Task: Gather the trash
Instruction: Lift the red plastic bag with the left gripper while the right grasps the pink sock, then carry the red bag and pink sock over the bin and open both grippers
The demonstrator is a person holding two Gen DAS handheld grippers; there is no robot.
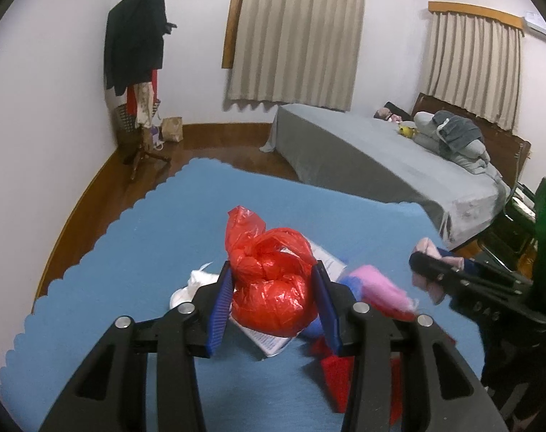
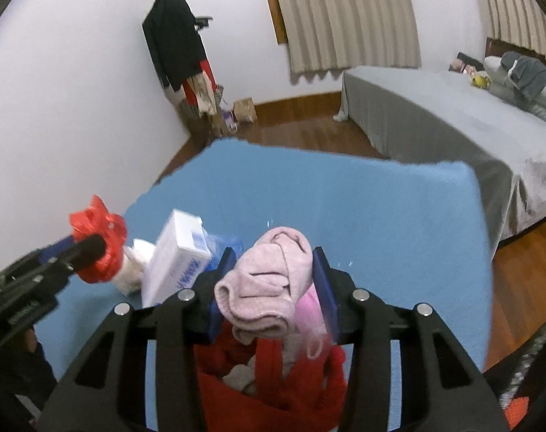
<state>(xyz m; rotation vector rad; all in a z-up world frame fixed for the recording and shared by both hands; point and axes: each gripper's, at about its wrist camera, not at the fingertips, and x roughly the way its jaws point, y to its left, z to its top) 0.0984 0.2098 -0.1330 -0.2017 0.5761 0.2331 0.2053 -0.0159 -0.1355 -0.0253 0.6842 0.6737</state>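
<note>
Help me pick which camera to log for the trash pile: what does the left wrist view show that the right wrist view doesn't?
Left wrist only: the red plastic bag seen close between the left claw pads.

Right wrist only: the pink cloth bundle close up in the right claw, and the white box clearly.

Both: the blue mat, grey bed and coat rack.

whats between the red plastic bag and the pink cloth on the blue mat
In the right wrist view, a white box and white crumpled paper lie between the red plastic bag and pink cloth.
</note>
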